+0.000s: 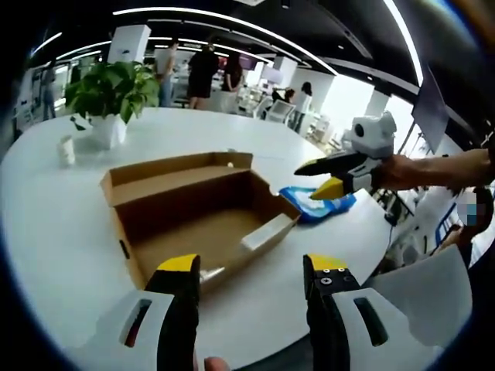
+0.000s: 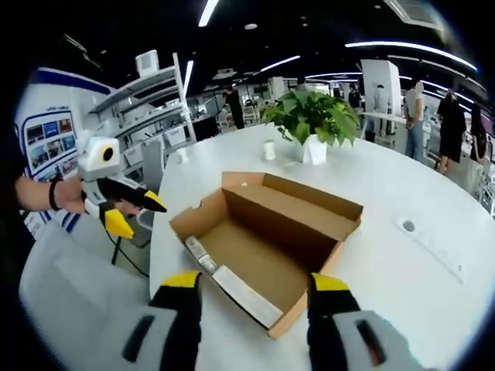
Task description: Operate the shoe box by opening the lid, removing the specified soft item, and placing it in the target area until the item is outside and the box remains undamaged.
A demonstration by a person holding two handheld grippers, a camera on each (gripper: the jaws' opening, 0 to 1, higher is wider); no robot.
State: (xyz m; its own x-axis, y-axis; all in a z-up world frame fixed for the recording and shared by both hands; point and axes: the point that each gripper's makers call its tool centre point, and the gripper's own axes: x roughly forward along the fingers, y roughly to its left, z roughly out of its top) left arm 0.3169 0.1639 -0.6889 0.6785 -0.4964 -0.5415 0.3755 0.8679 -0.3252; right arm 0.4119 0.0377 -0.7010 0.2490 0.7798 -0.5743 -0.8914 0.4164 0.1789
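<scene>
Now open and bare inside: shoe box on the white tabletop. Blue soft item outside, just beside it. Both tongs, left and right, spread, pinching nothing. Could bump and dent the thin cardboard.

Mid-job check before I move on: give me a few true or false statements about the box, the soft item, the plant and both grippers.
1. The cardboard box is open. True.
2. The blue soft item lies inside the box. False: it lies on the white table beside the box.
3. The right gripper is clamped on the box wall. False: it hangs above the blue soft item, jaws parted.
4. The potted plant stands on the table beyond the box. True.
5. The left gripper has its jaws open, holding nothing. True.
</scene>
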